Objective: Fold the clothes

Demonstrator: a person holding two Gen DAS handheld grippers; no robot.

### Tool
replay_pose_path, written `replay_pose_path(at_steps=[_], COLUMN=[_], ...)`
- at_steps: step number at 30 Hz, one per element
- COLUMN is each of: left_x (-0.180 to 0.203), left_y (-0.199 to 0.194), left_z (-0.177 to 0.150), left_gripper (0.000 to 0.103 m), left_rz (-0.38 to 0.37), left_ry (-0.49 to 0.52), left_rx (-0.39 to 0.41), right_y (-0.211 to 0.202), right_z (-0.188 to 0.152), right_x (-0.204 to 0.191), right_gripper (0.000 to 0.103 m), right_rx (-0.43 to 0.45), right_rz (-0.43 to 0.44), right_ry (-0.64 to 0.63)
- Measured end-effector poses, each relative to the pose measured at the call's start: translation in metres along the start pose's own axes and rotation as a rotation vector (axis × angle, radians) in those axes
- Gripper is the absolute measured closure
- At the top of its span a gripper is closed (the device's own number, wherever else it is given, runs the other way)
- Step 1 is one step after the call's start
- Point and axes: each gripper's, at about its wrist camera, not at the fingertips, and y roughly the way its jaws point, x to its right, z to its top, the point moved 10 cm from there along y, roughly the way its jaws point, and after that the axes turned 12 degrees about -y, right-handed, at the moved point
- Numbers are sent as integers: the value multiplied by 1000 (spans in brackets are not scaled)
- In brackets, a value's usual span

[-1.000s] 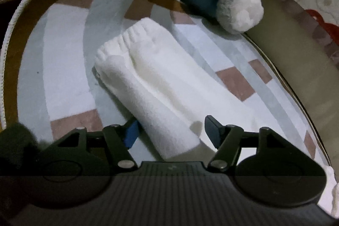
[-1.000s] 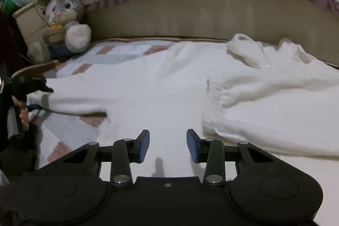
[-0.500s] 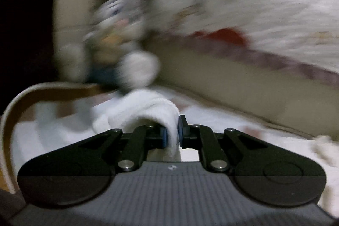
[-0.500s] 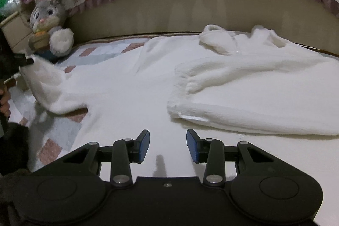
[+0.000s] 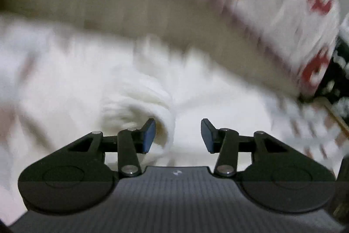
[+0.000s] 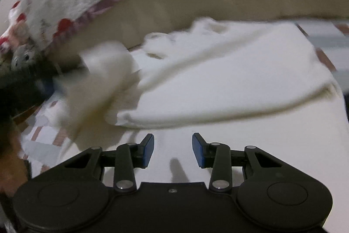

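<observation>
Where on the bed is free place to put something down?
Free: the flat white fabric of the sweater just ahead of the right gripper, below its folded edge. Crowded: the left side, where the sleeve is dropping.

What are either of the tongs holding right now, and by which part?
Nothing. The left tongs are opening off the white sweater's sleeve cuff; the right tongs are open and empty.
</observation>
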Motion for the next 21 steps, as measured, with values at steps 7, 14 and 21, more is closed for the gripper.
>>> replay_pose_path(at_steps=[7, 14, 21], left_x=[-32, -106, -168], left_y=[-57, -73, -84], left_z=[-4, 35, 48], left_gripper=[58, 61, 61], left_rz=[152, 323, 423], left_ry=[79, -68, -200], left_rx=[99, 237, 259], right_y=[-7, 9, 97], right_z=[9, 38, 21], right_x=[15, -93, -140], right_gripper=[58, 37, 44], right_rx=[62, 111, 0], right_rz=[51, 218, -100], right_ry=[43, -320, -832])
